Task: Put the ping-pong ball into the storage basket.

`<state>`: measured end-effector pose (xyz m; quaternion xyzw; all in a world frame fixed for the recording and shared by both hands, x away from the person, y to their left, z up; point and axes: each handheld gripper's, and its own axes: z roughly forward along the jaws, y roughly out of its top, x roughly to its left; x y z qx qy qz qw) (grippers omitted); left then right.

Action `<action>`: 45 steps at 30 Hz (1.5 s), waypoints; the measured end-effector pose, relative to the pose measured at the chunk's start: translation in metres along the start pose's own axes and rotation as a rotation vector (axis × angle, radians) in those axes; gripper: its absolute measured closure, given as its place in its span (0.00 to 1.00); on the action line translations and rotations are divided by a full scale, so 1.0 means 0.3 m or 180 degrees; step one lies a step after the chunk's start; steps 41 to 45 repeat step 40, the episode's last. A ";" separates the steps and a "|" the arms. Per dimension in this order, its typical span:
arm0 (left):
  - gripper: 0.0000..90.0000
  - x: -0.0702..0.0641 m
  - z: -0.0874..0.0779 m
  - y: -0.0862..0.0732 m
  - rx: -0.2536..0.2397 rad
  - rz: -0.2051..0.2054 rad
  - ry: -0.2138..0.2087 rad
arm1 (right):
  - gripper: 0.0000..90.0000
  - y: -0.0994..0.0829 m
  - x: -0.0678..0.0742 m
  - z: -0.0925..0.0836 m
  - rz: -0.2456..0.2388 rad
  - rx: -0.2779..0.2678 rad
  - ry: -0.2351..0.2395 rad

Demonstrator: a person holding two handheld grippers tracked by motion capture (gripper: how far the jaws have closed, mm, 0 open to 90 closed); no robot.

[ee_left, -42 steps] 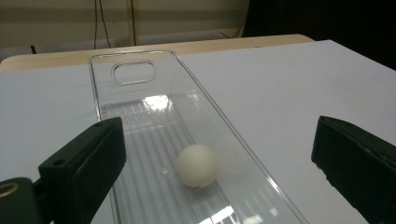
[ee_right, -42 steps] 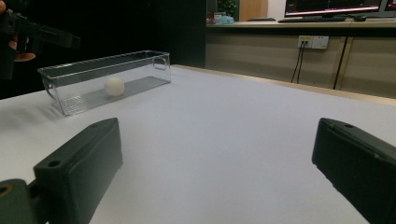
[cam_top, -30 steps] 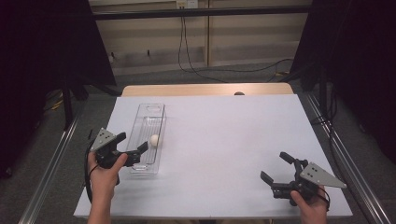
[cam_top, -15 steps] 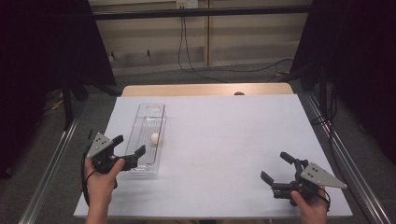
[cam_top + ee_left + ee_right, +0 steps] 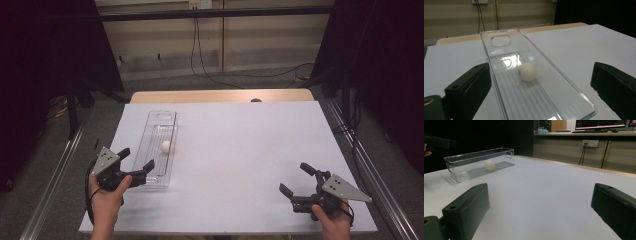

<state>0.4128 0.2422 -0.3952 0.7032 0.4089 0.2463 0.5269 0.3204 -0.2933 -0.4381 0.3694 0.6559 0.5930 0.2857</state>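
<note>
A long clear plastic tray (image 5: 156,170) lies on the left part of the white table (image 5: 240,145), with a small white ball (image 5: 166,146) inside it. My left gripper (image 5: 136,160) hovers open at the tray's near end, jaws spread wider than the tray and holding nothing. In the left gripper view the ball (image 5: 528,71) rests mid-tray (image 5: 499,41) between and beyond the jaws. My right gripper (image 5: 297,180) stands open near the front right edge, far from the tray. The right gripper view shows the tray (image 5: 456,173) and ball (image 5: 490,165) far off to its left.
The white table top sits on a wooden board (image 5: 220,95) that shows at the far edge. Metal rails (image 5: 50,190) run along both sides. Cables (image 5: 210,70) hang on the wall behind.
My left gripper has drawn back toward the person, from over the tray's near half to its near end. The right gripper, tray and ball have stayed where they were.
</note>
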 end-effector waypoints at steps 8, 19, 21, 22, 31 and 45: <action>0.04 -0.007 -0.009 -0.017 0.0017 0.0054 0.0020 | 0.01 -0.001 0.001 0.001 -0.0011 0.0013 0.0003; 0.03 -0.021 -0.010 -0.032 -0.0021 0.0066 0.0009 | 0.01 -0.001 0.002 0.001 -0.0002 -0.0001 -0.0007; 0.03 -0.022 -0.011 -0.035 -0.0034 0.0047 -0.0009 | 0.01 -0.001 0.000 0.000 -0.0013 0.0007 0.0014; 0.03 -0.022 -0.014 -0.036 -0.0021 0.0056 0.0013 | 0.01 -0.001 0.000 0.000 0.0003 0.0000 0.0003; 0.03 -0.027 -0.023 -0.053 -0.0037 0.0124 0.0074 | 0.01 0.000 0.002 -0.002 0.0023 -0.0011 -0.0019; 0.03 -0.029 -0.023 -0.058 -0.0085 0.0157 0.0057 | 0.01 -0.003 0.001 0.000 0.0000 0.0022 0.0007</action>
